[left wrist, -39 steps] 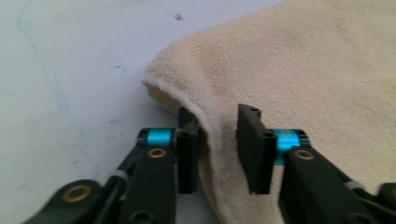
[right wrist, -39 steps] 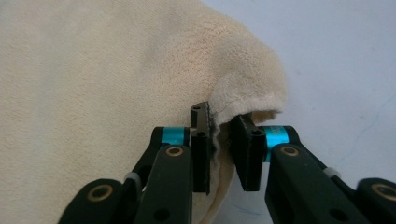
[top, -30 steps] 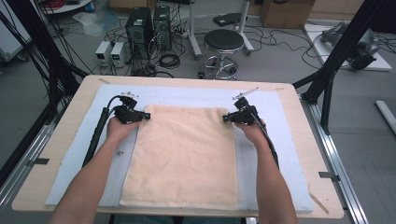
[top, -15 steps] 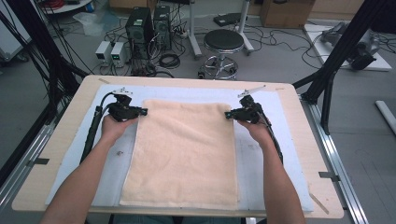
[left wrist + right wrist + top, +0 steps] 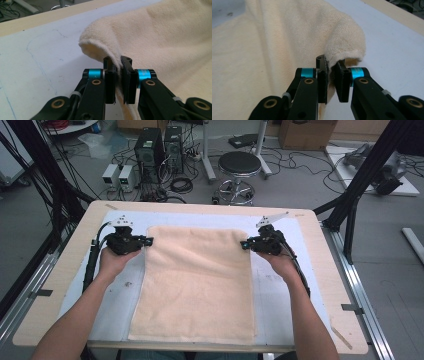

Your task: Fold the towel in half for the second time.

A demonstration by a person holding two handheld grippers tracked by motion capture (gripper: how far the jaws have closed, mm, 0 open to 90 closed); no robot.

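Note:
A cream towel (image 5: 197, 280) lies spread on the pale blue mat (image 5: 280, 305) in the high view. My left gripper (image 5: 147, 241) is shut on the towel's far left edge, which it lifts off the mat. In the left gripper view the towel (image 5: 162, 37) hem is pinched between the black jaws of the left gripper (image 5: 118, 67), and the cloth curls over them. My right gripper (image 5: 244, 245) is shut on the far right edge. In the right gripper view the right gripper (image 5: 331, 67) clamps the towel (image 5: 287, 37) hem, whose corner droops over the jaws.
The wooden table (image 5: 65, 270) rim runs around the mat. Beyond its far edge stand computer cases (image 5: 160, 150), a round stool (image 5: 240, 165) and loose cables on the floor. Black frame posts (image 5: 365, 175) flank the table at both sides.
Both grippers have moved toward the table's far edge and risen, taking the towel's far edge with them. The towel now lies farther up the mat, with its far corners lifted.

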